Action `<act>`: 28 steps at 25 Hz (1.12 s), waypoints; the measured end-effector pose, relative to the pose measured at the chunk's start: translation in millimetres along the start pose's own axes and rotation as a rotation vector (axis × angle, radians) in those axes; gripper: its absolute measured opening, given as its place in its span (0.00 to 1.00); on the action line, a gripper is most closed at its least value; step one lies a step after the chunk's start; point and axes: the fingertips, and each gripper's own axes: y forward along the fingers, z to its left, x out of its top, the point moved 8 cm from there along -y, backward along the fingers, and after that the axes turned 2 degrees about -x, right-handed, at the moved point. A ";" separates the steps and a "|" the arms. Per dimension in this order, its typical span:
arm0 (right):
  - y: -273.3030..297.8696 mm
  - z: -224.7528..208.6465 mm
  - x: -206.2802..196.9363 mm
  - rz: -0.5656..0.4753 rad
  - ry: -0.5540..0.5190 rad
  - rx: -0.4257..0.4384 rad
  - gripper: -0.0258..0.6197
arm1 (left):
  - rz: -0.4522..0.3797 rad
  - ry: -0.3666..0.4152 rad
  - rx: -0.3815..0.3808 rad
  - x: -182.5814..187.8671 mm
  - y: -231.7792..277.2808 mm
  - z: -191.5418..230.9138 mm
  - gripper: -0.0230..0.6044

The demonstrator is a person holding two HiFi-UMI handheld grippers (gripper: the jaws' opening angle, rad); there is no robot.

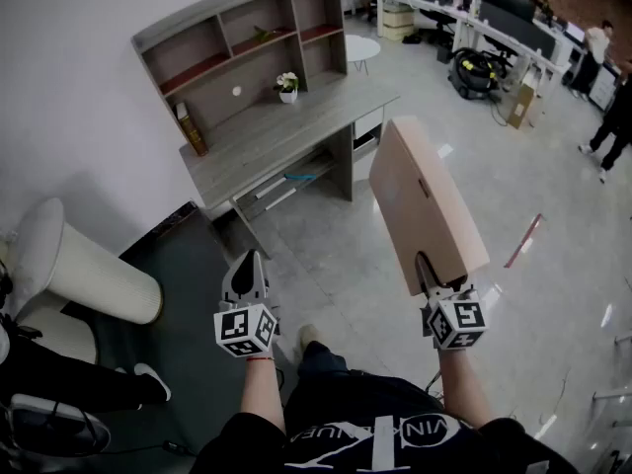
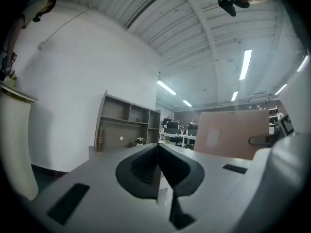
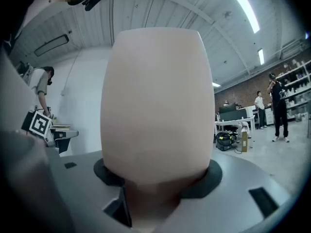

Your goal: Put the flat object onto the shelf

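One flat tan board (image 1: 427, 200) is standing up in the air, squeezed in the right claw (image 1: 432, 271), far from the shelf (image 1: 247, 47), needing a tight, steady carry, while the left claw (image 1: 249, 263) is hanging shut, empty.

"What is the right gripper (image 1: 439, 282) holding?"
"A flat tan board (image 1: 427, 200), standing up, held by its bottom edge."
"Where is the shelf (image 1: 225, 10)?"
"Along the counter's (image 1: 316, 117) back edge, with a little flower pot (image 1: 287, 88) there."
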 end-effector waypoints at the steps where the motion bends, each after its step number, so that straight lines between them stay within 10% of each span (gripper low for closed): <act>1: 0.2 -0.1 -0.4 0.000 -0.003 0.001 0.48 | 0.000 -0.002 0.001 -0.5 0.6 0.3 0.04; 14: 5.4 -1.6 -6.5 -0.010 0.013 0.011 0.48 | 0.010 0.007 0.012 -4.0 2.7 3.9 0.04; 28: 117.5 -11.4 -5.5 0.030 0.021 -0.014 0.48 | 0.047 -0.010 -0.025 -8.4 127.9 51.6 0.04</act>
